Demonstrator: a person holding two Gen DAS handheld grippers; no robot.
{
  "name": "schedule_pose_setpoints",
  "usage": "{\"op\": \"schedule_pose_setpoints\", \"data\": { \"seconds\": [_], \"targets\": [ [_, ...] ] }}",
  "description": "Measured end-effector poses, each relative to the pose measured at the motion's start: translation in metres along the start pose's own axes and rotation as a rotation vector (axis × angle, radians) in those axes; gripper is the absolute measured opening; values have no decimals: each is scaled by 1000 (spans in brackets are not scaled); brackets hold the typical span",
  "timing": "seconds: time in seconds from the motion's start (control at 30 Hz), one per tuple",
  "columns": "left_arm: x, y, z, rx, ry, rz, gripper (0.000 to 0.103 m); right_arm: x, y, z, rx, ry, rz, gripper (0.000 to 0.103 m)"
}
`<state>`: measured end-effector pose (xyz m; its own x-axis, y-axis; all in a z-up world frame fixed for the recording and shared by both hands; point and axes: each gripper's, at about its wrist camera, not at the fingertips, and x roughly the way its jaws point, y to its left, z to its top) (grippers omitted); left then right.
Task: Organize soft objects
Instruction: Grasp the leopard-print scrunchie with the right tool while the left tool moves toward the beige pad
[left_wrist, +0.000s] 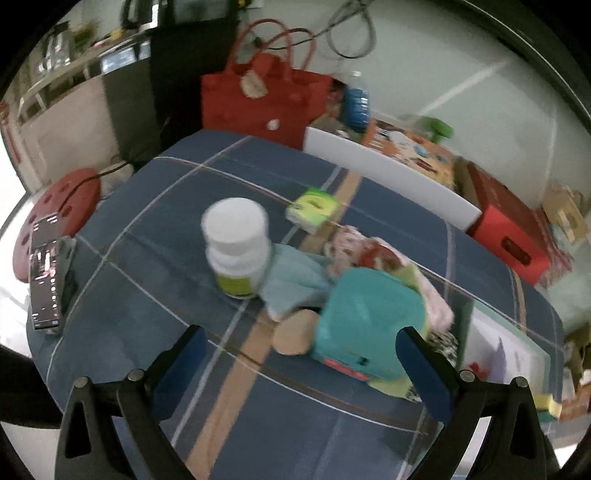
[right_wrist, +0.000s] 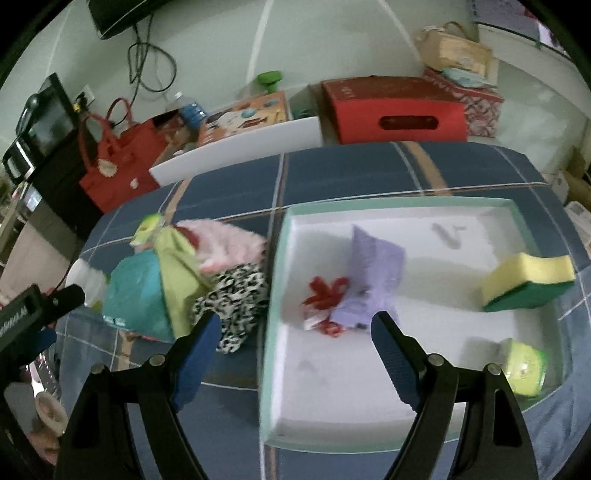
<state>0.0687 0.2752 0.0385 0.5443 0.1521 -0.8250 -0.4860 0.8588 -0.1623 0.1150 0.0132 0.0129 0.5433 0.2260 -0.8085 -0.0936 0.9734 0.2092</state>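
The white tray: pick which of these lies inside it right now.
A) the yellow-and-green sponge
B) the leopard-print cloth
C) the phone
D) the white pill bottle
A: the right wrist view shows the sponge resting inside the white tray near its far right wall, while the leopard-print cloth lies outside on the blue tablecloth, and the pill bottle and phone sit elsewhere.

A table draped in a blue plaid cloth (left_wrist: 155, 229) carries a white plastic bottle (left_wrist: 238, 245), a green tissue packet (left_wrist: 312, 208), a heap of soft fabrics (right_wrist: 192, 280), a black phone (left_wrist: 44, 277) and a shallow white tray with a mint rim (right_wrist: 391, 206).
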Motion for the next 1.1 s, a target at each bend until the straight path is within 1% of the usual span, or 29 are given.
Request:
{"op": "schedule_pose_setpoints", "data": {
  "seconds": [0.23, 0.3, 0.47, 0.67, 0.77, 0.83, 0.9, 1.03, 1.1],
  "targets": [
    [17, 32, 8, -62, 24, 61, 103, 8, 14, -5, -37, 15, 8, 84],
    [25, 37, 9, -71, 38, 78, 103, 10, 15, -5, -35, 19, 25, 84],
    [47, 49, 9, -108, 89, 80, 103, 14, 18, -1, -19, 24, 71, 84],
    [68, 53, 11, -128, 146, 69, 103, 22, 25, 7, -8, 37, 65, 84],
    [73, 54, 15, -127, 151, 74, 103, 25, 30, 12, -16, 41, 67, 84],
    [73, 55, 16, -135, 150, 68, 103, 29, 33, 15, -15, 55, 53, 84],
    [73, 57, 19, -149, 150, 59, 103, 36, 36, 20, 3, 92, 28, 84],
    [78, 62, 25, -172, 155, 65, 103, 46, 41, 29, 34, 120, 44, 84],
    [83, 63, 28, -187, 159, 78, 103, 50, 43, 33, 45, 130, 39, 84]
  ]
}}
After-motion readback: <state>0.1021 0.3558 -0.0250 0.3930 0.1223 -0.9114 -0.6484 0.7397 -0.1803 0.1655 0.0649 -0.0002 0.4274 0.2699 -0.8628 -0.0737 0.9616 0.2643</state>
